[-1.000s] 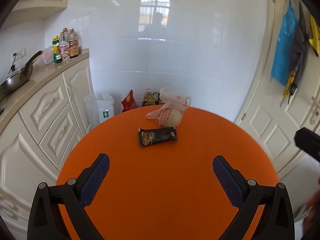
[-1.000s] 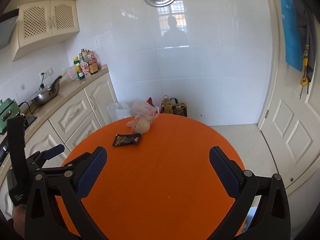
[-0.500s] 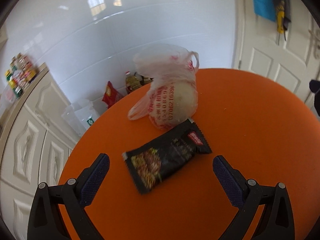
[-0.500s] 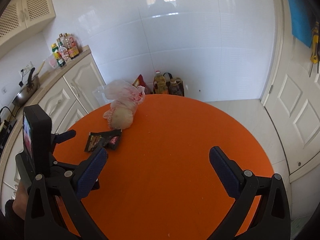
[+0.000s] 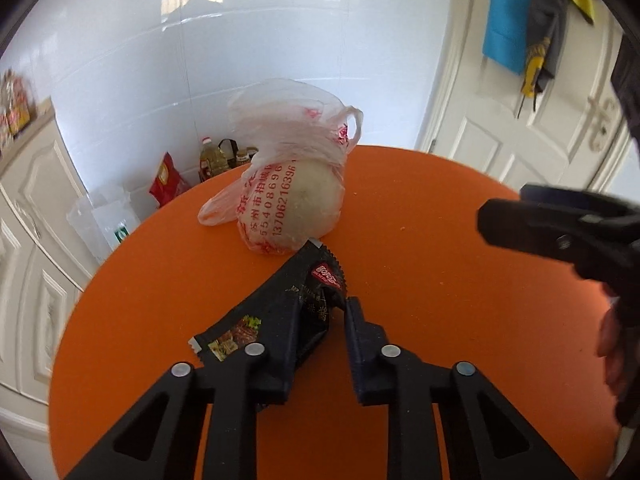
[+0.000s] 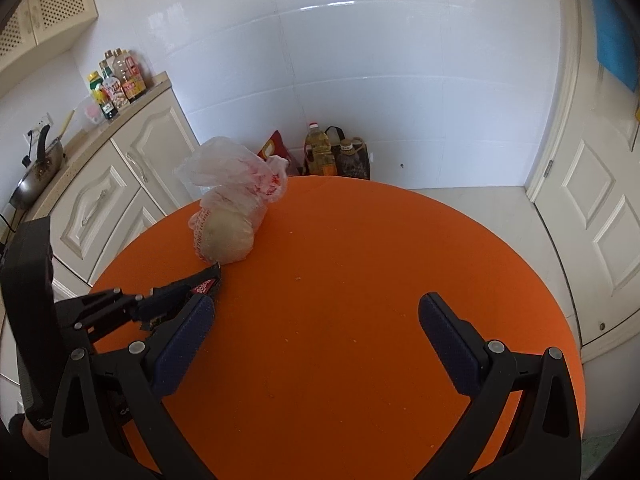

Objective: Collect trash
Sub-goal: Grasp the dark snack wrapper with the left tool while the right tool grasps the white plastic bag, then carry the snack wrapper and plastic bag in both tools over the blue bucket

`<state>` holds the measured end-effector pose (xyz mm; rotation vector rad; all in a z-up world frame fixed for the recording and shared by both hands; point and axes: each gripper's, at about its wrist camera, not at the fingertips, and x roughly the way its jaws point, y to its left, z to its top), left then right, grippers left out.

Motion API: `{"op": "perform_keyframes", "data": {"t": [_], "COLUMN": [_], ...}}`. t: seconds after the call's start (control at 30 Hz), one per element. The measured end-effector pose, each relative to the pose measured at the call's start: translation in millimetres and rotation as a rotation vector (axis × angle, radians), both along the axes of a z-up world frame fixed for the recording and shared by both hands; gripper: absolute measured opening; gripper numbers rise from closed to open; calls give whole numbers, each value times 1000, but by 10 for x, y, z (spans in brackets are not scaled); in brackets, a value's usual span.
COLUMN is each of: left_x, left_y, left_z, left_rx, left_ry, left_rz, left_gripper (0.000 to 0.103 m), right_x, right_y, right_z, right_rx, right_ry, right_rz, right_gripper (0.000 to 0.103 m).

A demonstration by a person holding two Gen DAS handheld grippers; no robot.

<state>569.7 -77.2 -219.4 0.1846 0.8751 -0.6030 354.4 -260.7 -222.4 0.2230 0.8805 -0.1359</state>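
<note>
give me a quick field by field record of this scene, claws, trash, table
left claw: closed on the black snack wrapper, which is crumpled between its fingers
right claw: open, holding nothing, over the table
plastic bag: translucent with red print, round pale item inside, sitting on the table just beyond the wrapper
table: round, orange, a few crumbs
floor by wall: oil bottle, red packet

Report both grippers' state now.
Left gripper: shut on the black snack wrapper.
Right gripper: open, holding nothing.
</note>
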Motion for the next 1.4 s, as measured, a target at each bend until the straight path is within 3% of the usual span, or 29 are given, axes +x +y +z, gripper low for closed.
{"op": "perform_keyframes", "data": {"t": [0.07, 0.23, 0.47, 0.7, 0.73, 0.77, 0.8, 0.83, 0.9, 1.07, 1.4], "left_x": [60, 147, 67, -111, -131, -147, -176, -176, -282, -650, -1500], "left_y": [71, 212, 465, 634, 625, 615, 650, 645, 657, 678, 380], "left_z": [-26, -44, -14, -70, -67, -70, -72, -73, -31, 142, 542], "left_rx": [-40, -116, -149, -160, -159, -163, -165, -164, -170, -177, -202], "left_ry": [18, 33, 11, -4, -6, -4, -5, -8, -9, -37, -119], "left_rz": [29, 91, 197, 289, 296, 302, 308, 313, 320, 319, 255], "left_gripper": [9, 7, 7, 7, 7, 7, 7, 7, 7, 7, 7], "right_x": [41, 185, 648, 1187, 1190, 1193, 1186, 1183, 1146, 785, -525], "right_y": [27, 76, 306, 447, 467, 491, 513, 510, 521, 463, 202], "right_z": [-28, -69, -107, -519, -505, -507, -494, -490, -484, -350, 335], "right_rx": [4, 25, 51, 55, 37, 31, 39, 54, 56, 73, 45], "right_ry": [7, 9, -10, 71, 45, 43, 37, 33, 36, -9, -142], "right_rz": [6, 31, 96, 81, 83, 95, 117, 132, 159, 176, 148], "right_gripper": [103, 103, 103, 102, 99, 87, 68, 62, 56, 54, 54]}}
